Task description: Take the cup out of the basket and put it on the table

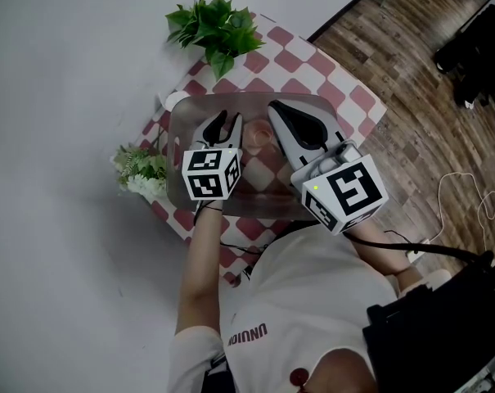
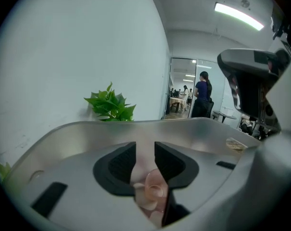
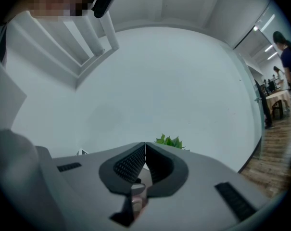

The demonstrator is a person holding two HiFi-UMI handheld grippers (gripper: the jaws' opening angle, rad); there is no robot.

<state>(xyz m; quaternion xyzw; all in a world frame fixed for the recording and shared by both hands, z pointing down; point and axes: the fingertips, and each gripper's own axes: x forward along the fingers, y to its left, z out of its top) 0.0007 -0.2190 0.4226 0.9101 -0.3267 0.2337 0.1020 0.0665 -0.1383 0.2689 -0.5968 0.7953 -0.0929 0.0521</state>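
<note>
Head view first: I see the basket (image 1: 178,129), a translucent grey tub, on the table (image 1: 345,97) with its pink-and-white checked cloth. The left gripper (image 1: 227,125) and right gripper (image 1: 276,109) both reach over the basket. The cup (image 1: 259,137), pale pink, sits inside the basket between them. A leafy plant (image 1: 214,23) stands at the table's far edge and a small flowering plant (image 1: 141,170) at the left side.

Left gripper view: my left gripper (image 2: 145,150) has its jaws spread and the pads press on nothing. The cup (image 2: 152,191) shows low in the gap, and I can't tell if a pad touches it.

Right gripper view: my right gripper (image 3: 145,148) has its jaws pressed together at the tips with nothing between them, facing a pale wall with leaves (image 3: 169,141) peeking over the jaws.
</note>
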